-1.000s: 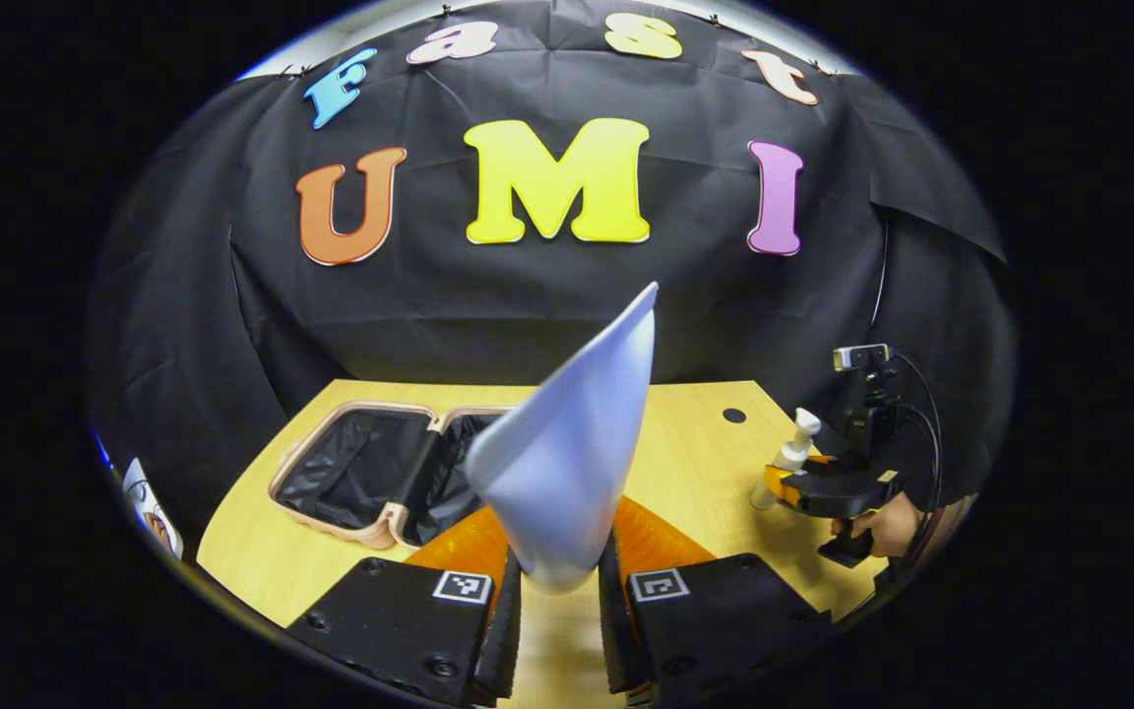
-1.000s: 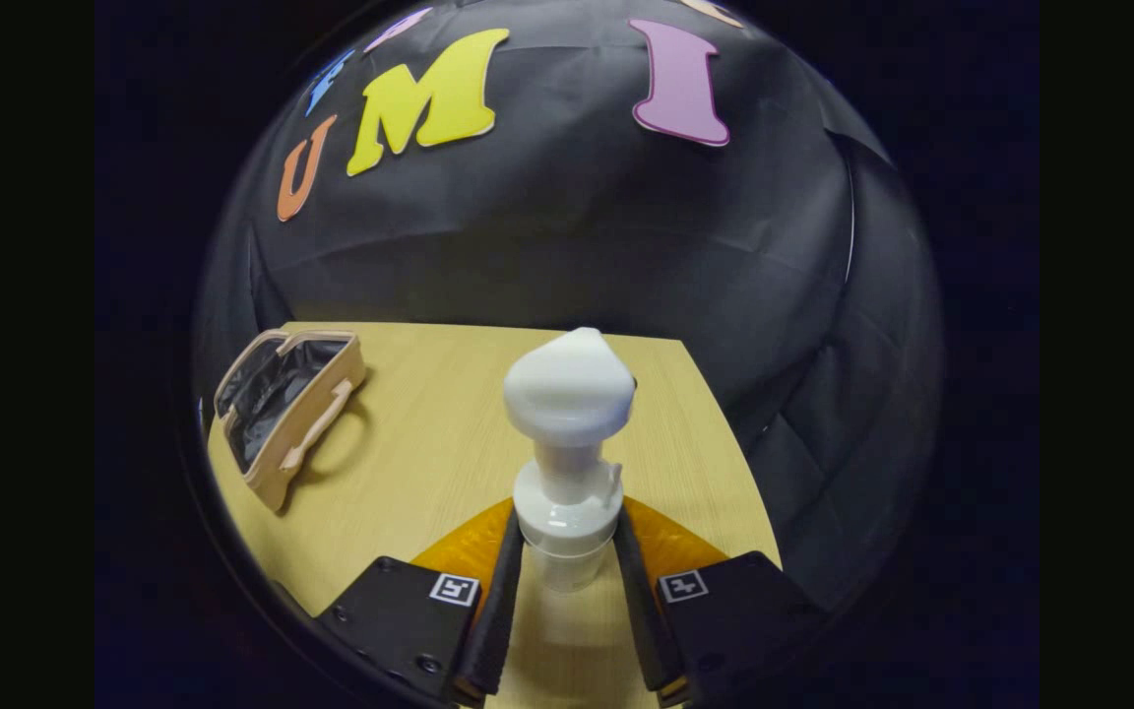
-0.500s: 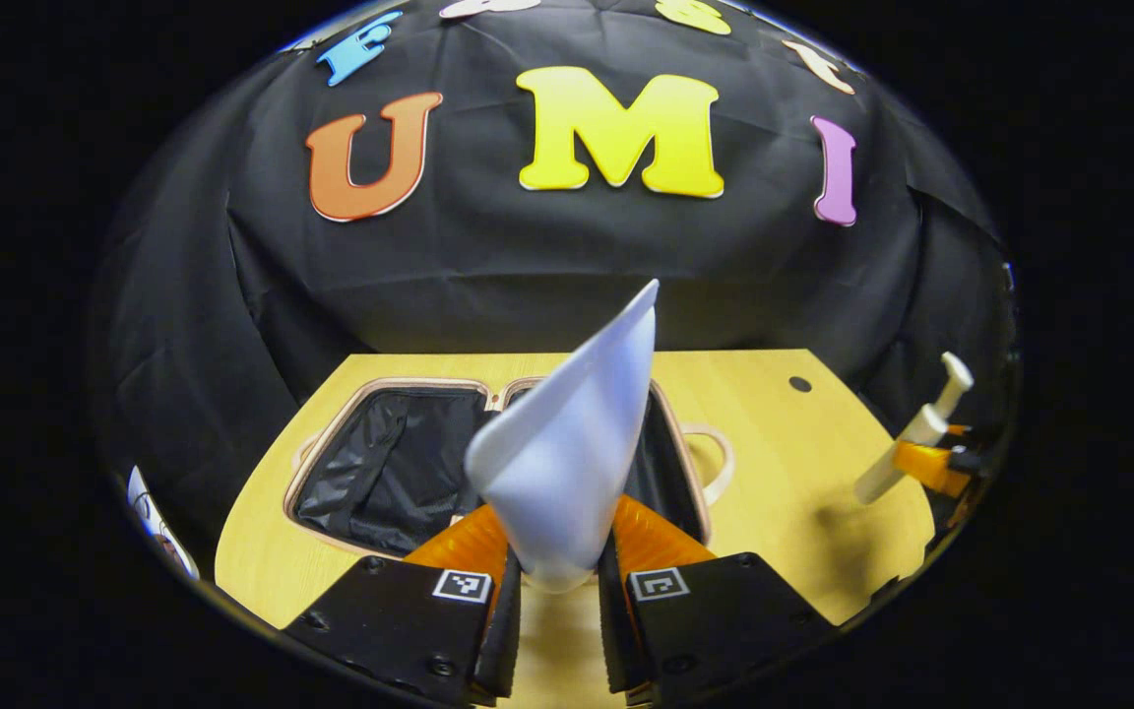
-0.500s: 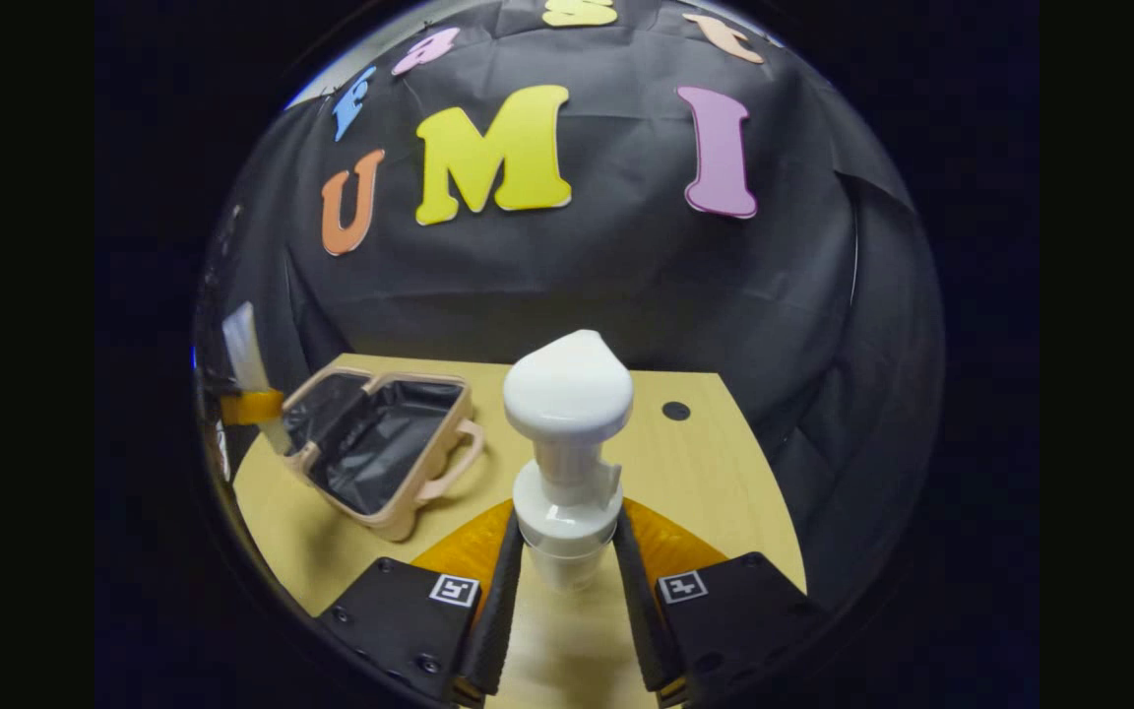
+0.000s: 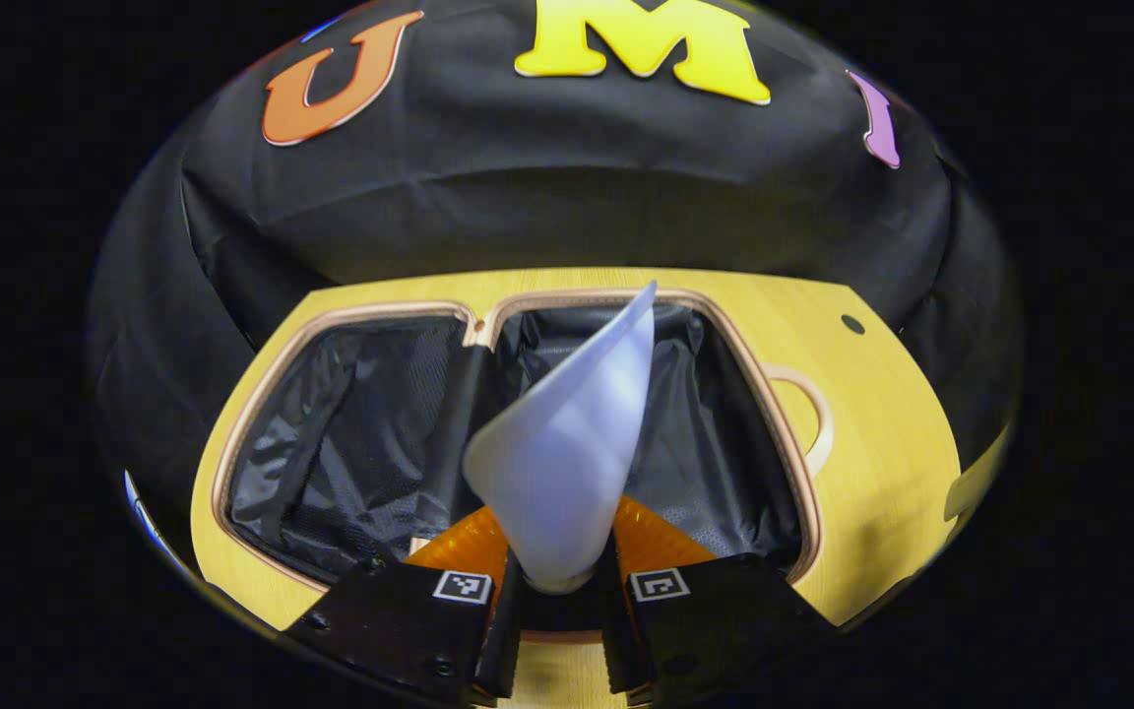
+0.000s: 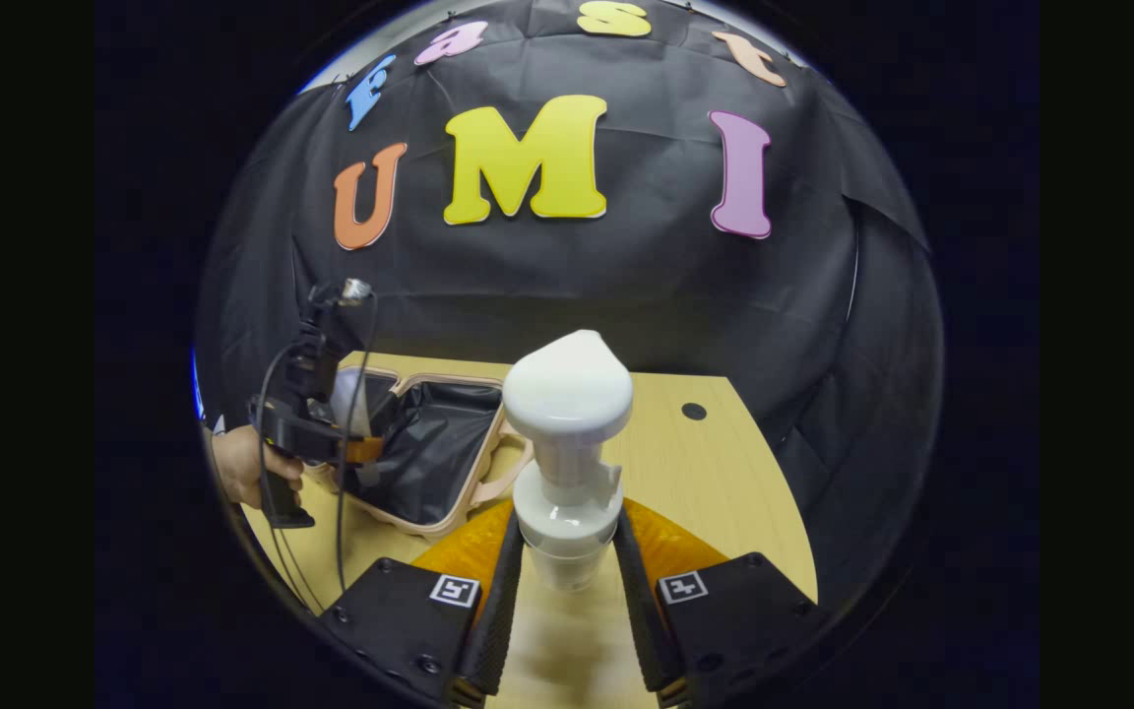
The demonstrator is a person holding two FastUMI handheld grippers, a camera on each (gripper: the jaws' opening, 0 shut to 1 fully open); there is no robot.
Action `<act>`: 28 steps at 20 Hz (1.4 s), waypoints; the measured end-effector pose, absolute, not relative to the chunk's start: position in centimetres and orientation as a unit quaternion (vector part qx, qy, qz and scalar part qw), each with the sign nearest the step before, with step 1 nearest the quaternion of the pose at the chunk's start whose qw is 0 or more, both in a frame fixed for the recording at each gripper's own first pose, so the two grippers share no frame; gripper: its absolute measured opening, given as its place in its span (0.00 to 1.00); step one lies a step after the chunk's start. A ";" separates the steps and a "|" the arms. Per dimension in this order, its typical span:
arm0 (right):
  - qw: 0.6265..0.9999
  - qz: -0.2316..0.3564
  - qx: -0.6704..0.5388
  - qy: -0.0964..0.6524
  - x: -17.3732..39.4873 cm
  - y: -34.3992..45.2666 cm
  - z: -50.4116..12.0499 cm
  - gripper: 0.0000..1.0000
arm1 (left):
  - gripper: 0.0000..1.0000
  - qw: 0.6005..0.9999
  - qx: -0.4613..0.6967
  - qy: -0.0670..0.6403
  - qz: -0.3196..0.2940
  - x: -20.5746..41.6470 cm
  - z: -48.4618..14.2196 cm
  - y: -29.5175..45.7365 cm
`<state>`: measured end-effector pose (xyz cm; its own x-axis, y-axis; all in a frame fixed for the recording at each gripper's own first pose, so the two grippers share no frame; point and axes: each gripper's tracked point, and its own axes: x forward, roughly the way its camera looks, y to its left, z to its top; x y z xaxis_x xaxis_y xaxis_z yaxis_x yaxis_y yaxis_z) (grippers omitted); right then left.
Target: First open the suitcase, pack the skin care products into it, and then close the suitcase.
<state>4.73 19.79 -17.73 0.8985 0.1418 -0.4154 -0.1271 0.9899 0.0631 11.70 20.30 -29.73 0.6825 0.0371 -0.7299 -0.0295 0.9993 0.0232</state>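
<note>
Jaws of the left gripper (image 5: 555, 591) are clamped on a pale squeeze tube (image 5: 567, 463), its flat tail pointing ahead over the open suitcase (image 5: 262, 394). Those of the right gripper (image 6: 567, 591) pinch the neck of a white pump bottle (image 6: 567, 433), with the suitcase ahead and to their left on the desk (image 6: 715, 473). To pack well, I'd lower the tube deep into the black-lined half just beyond the jaws before letting go, keeping off the rim.
</note>
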 end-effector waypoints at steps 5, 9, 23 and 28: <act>0.972 0.066 0.012 0.227 5.1 21.8 -17.8 0.49 | 0.37 0.894 0.000 0.447 0.007 11.8 -32.3 19.8; 0.971 0.070 0.006 0.229 6.7 23.7 -17.6 0.49 | 0.46 0.899 0.019 0.438 -0.013 13.2 -32.3 19.5; 0.964 0.107 0.000 0.241 10.1 28.7 -16.8 0.49 | 0.42 0.908 -0.048 0.414 -0.049 13.3 -31.2 18.2; 0.957 0.156 -0.005 0.246 13.4 34.0 -17.0 0.49 | 0.61 0.947 -0.085 0.300 -0.069 11.4 -23.8 18.6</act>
<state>13.41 33.99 -16.98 0.8303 0.2958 -0.4723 -0.3005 0.9514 0.0675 11.35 18.59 -23.76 0.8100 -0.1819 -0.5575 0.0794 0.9760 -0.2030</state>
